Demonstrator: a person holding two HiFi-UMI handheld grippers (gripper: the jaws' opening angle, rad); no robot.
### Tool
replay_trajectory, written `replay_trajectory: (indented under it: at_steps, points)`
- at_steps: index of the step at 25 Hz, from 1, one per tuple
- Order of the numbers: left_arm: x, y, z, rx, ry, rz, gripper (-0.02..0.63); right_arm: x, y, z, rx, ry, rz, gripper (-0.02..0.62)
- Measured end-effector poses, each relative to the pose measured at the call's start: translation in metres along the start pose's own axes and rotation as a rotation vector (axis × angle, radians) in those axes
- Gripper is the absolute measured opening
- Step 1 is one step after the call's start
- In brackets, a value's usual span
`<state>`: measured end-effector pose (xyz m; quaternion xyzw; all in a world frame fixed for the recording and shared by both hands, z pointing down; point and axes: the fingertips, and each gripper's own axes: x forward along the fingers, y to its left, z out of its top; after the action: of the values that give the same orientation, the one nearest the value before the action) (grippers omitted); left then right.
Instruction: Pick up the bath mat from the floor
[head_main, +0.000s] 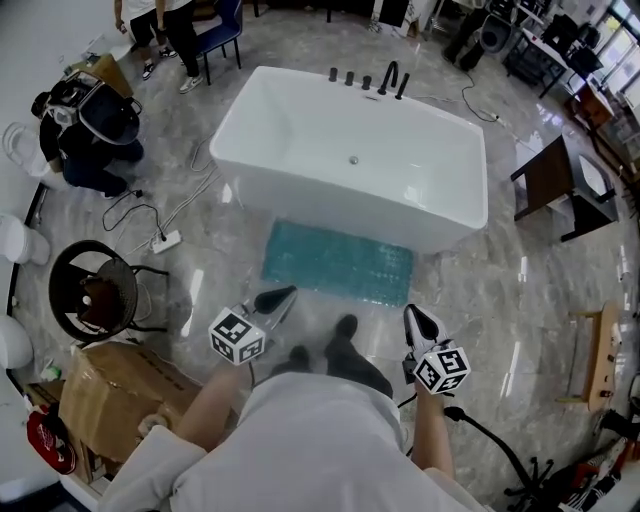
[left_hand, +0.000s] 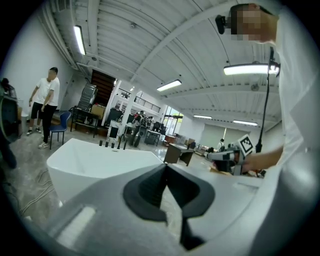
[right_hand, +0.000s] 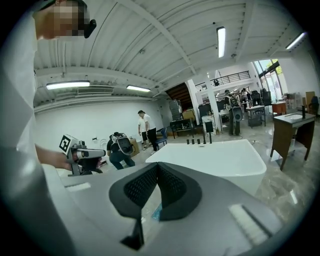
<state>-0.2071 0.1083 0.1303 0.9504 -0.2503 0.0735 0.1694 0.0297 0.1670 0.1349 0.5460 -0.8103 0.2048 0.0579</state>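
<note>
The left gripper (head_main: 285, 294) and right gripper (head_main: 415, 313) are being held shut, empty, short of the bath mat (head_main: 338, 262); the reach is seemingly being made; opening and lowering are being required next.

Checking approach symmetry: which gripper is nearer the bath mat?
Left, narrowly. The left gripper hangs at the near-left edge of the bath mat; the right gripper hangs just short of its near-right corner.

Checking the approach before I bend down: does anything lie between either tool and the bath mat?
Nothing visible does. The bath mat lies flat beside the bathtub, with only bare floor between it and the left tool and right tool. The person's shoes stand short of its edge.
</note>
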Motion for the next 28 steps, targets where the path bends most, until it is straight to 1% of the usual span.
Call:
replay_trajectory:
  at_steps: [5,13,18,22,28]
  points:
    - [0.036,0.012,0.015,-0.025,-0.016,0.033,0.002,0.027,-0.036,0.018,-0.004,0.012,0.042,0.005]
    - [0.11,0.042,0.035,-0.067,-0.065,0.111,0.002,0.066,-0.114,0.039,-0.022,0.031,0.095,0.005]
    - [0.162,0.053,0.037,-0.074,-0.035,0.135,0.002,0.084,-0.167,0.043,0.004,0.041,0.129,0.005]
    - [0.202,0.062,0.036,-0.073,-0.011,0.141,0.002,0.1,-0.205,0.034,0.029,0.072,0.139,0.005]
    - [0.232,0.084,0.031,-0.068,0.027,0.14,0.002,0.126,-0.232,0.026,0.05,0.106,0.129,0.005]
